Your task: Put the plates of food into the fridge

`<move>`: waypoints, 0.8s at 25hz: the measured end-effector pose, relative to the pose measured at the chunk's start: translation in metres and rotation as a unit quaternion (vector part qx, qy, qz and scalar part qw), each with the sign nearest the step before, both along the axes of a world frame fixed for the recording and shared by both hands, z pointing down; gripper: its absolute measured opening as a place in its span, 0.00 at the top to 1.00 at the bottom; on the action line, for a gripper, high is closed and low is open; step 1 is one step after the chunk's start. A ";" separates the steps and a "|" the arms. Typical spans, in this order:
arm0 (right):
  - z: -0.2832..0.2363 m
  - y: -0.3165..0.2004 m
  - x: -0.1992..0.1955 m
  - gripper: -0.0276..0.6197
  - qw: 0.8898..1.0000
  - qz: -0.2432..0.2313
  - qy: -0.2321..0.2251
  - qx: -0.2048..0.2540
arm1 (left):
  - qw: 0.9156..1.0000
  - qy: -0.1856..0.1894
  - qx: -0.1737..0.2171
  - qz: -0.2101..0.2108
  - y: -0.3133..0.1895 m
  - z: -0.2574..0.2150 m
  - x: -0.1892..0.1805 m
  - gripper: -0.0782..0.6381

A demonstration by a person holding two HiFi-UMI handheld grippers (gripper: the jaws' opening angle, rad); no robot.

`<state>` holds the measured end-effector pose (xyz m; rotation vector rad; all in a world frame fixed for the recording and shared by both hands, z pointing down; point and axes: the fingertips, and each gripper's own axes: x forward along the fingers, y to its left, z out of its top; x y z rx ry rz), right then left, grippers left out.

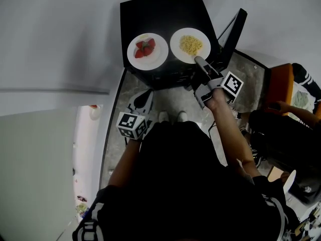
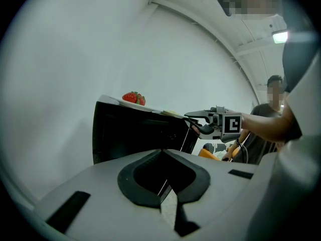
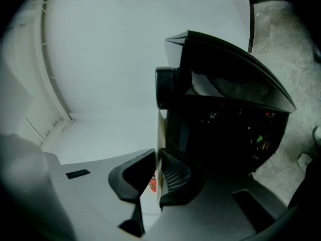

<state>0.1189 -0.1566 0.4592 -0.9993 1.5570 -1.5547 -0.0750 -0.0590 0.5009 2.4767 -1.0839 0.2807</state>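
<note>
The plate of noodles (image 1: 175, 44) sits on the right half of the fridge (image 1: 165, 14) top, its near rim reaching the front edge close to the right front corner. The right gripper (image 1: 196, 60) reaches in level from that front edge and its jaws are clamped on the plate's near rim. In the right gripper view the plate of noodles (image 3: 160, 134) runs edge-on as a thin white line between the two dark pads, with the black fridge (image 3: 225, 129) body filling the space behind. The plate of strawberries (image 1: 158, 59) lies just beside it on the left half of the top, also near the front edge, the two rims close but apart. The left gripper (image 1: 145, 95) hangs lower, in front of the fridge and clear of both plates, tilted a little downward. Its own view shows its jaws together with nothing between them. Past them are the fridge (image 2: 135, 134) front, the strawberries (image 2: 133, 98) on top, and the right gripper (image 2: 193, 119) at the noodle plate's edge.
</note>
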 end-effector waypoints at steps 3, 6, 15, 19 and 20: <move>0.000 0.006 0.000 0.88 1.000 -0.002 0.001 -0.004 | 1.000 0.000 -0.001 0.000 0.003 -0.001 0.001 0.86; -0.005 0.018 0.002 0.88 1.000 -0.003 -0.002 -0.002 | 1.000 -0.001 0.003 0.003 0.013 -0.005 0.003 0.86; -0.011 0.029 0.001 0.89 1.000 -0.014 0.017 0.000 | 1.000 0.001 0.004 0.006 0.016 -0.007 0.004 0.86; -0.006 0.032 0.003 0.89 1.000 -0.013 0.015 -0.003 | 1.000 0.002 0.002 0.010 0.014 -0.001 0.007 0.86; -0.007 0.034 0.004 0.89 1.000 -0.014 0.012 -0.001 | 1.000 0.002 0.002 0.011 0.014 -0.001 0.007 0.86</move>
